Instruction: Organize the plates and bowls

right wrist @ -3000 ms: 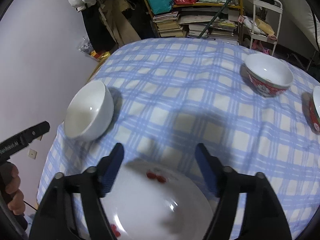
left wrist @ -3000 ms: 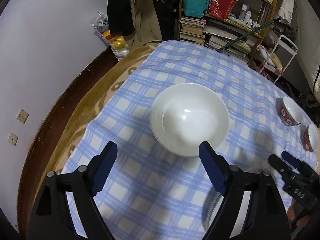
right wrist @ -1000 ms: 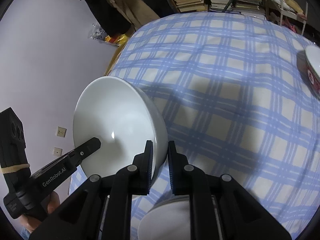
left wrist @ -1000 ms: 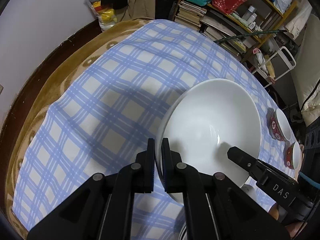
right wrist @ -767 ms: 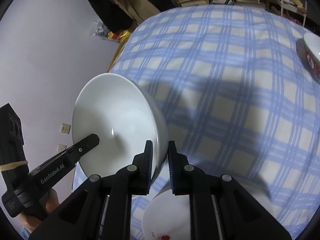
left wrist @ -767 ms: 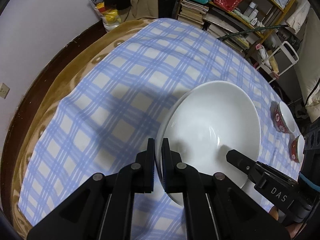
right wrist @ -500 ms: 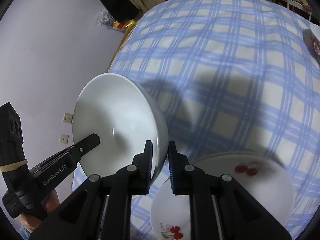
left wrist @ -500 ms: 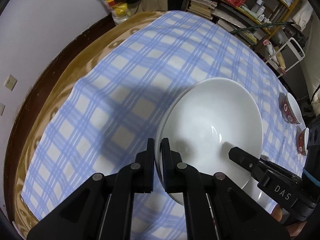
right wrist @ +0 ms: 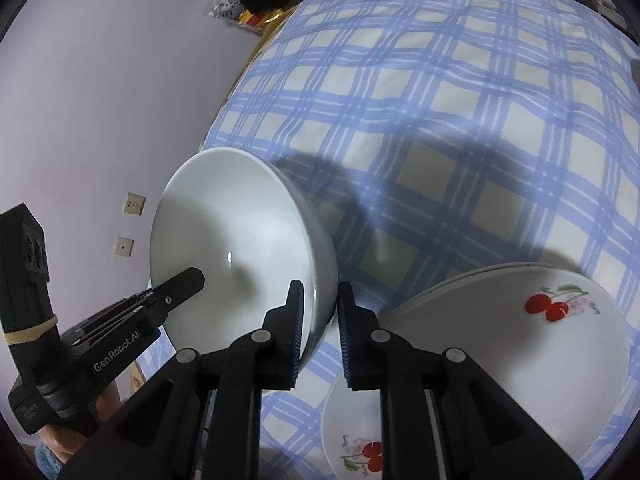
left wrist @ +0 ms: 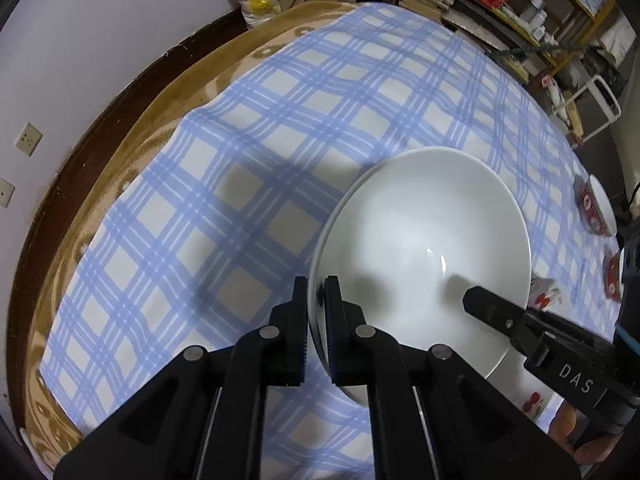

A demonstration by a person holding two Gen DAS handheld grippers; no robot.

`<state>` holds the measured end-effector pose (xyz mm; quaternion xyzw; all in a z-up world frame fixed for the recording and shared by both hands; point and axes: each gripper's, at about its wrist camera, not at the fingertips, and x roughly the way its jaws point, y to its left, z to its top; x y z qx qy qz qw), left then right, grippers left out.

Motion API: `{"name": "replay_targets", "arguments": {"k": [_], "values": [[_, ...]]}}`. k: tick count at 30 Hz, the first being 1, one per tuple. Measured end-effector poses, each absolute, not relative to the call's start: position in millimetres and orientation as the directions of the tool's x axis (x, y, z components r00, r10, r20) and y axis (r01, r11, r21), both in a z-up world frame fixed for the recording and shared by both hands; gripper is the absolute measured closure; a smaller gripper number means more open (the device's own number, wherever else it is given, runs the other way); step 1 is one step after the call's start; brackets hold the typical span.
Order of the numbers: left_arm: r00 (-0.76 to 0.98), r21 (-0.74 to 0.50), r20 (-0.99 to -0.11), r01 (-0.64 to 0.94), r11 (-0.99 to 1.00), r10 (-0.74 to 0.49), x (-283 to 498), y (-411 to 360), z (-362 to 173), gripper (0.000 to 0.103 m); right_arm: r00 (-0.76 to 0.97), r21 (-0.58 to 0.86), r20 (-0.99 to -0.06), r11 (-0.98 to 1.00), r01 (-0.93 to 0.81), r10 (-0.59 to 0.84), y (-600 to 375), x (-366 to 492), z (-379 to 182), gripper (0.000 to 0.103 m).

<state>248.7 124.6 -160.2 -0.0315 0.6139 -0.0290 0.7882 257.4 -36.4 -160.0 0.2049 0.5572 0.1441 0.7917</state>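
A: Starting at the left: the left gripper (left wrist: pixel 316 320) has its jaws clamped on the near-left rim of the bowl (left wrist: pixel 424 256), one pad inside the wall, one outside

B: And the right gripper (right wrist: pixel 318 320)?

A: Clamped on the opposite rim, so the bowl hangs between the two, tilted, clear of the cloth (left wrist: pixel 248 128)

B: Where does it go?

A: My guess is onto the plates (right wrist: pixel 520 344). They lie low and to the right of the right gripper, just beside the bowl's outer wall, a smaller plate (right wrist: pixel 356 436) under the jaws

B: So the right hand is nearer?

A: Yes, and I think the bowl must swing right and level out before it comes down
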Motion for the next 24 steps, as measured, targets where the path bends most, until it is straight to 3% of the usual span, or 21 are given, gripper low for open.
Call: {"name": "replay_targets", "arguments": {"k": [9, 17, 20, 22, 24], "values": [[0.297, -0.034, -0.954, 0.025, 0.999, -0.04, 248.3, 124.8, -150.8, 0.095, 0.348, 0.425, -0.842, 0.904, -0.044, 0.412, -22.7, 263.7, -156.4, 0.082], [0.364, -0.025, -0.93, 0.044, 0.999, -0.039, 253.0, 114.6, -112.5, 0.089, 0.472, 0.377, -0.804, 0.924, -0.067, 0.362, -46.8, 254.7, -105.7, 0.082], [0.382, -0.033, -0.922, 0.062, 0.997, -0.055, 251.8, 101.9, -99.0, 0.088, 0.511, 0.33, -0.804, 0.943, -0.04, 0.303, -67.9, 248.9, -89.3, 0.073], [0.394, -0.04, -0.917, 0.081, 0.996, -0.069, 250.6, 89.9, -90.8, 0.085, 0.534, 0.315, -0.8, 0.949, -0.013, 0.273, -83.2, 243.8, -81.8, 0.059], [0.406, -0.033, -0.911, 0.106, 0.994, -0.074, 249.8, 73.7, -83.6, 0.083, 0.555, 0.316, -0.792, 0.949, 0.012, 0.256, -100.7, 236.8, -73.9, 0.052]]}}
